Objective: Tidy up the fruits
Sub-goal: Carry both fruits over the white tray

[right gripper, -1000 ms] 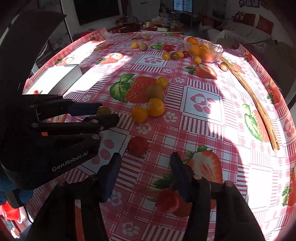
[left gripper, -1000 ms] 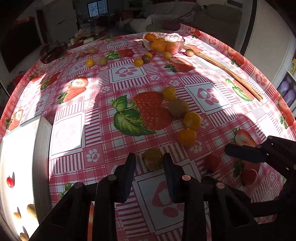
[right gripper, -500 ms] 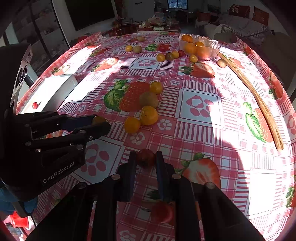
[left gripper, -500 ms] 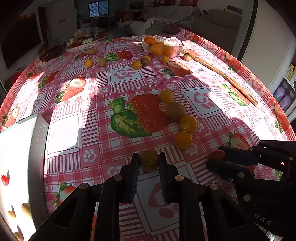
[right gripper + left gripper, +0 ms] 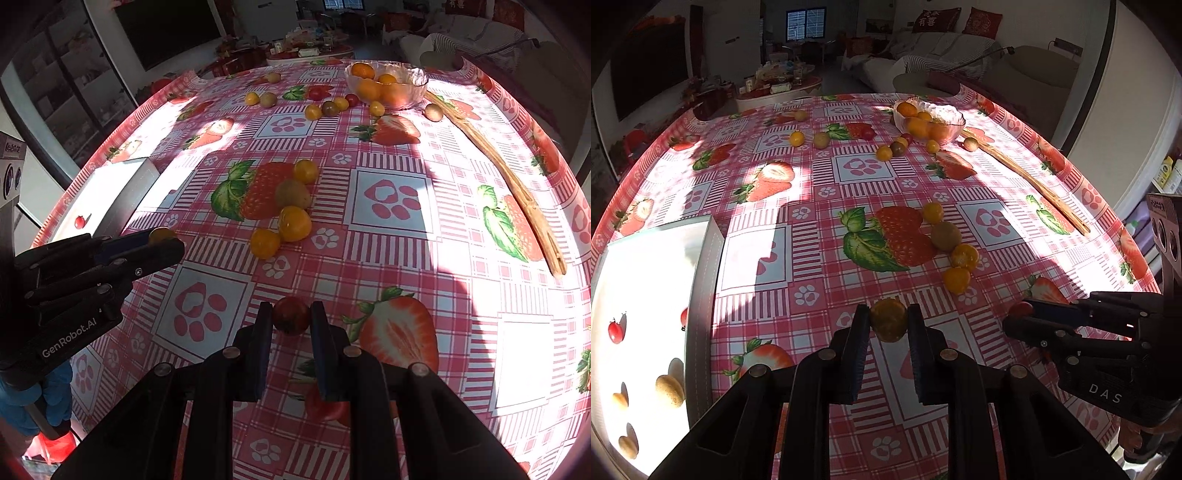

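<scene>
My left gripper [image 5: 888,320] is shut on a yellow-brown tomato [image 5: 888,319] and holds it above the tablecloth; it also shows in the right wrist view [image 5: 162,240]. My right gripper [image 5: 291,316] is shut on a dark red tomato [image 5: 291,316]; it also shows in the left wrist view [image 5: 1019,314]. A cluster of yellow and green-brown fruits [image 5: 951,243] lies mid-table. A white tray [image 5: 646,295] at the left holds a red tomato [image 5: 615,331] and several tan fruits [image 5: 669,390]. A glass bowl [image 5: 951,118] of orange fruits stands at the back.
Several small loose fruits [image 5: 892,147] lie near the bowl. A long wooden stick [image 5: 1030,181] lies along the table's right side. Another red tomato [image 5: 325,406] lies under my right gripper. The table edge curves close at the right and left.
Both grippers closed on their fruits, the left on the yellow-brown tomato, the right on the dark red tomato, and both have lifted them off the cloth.
</scene>
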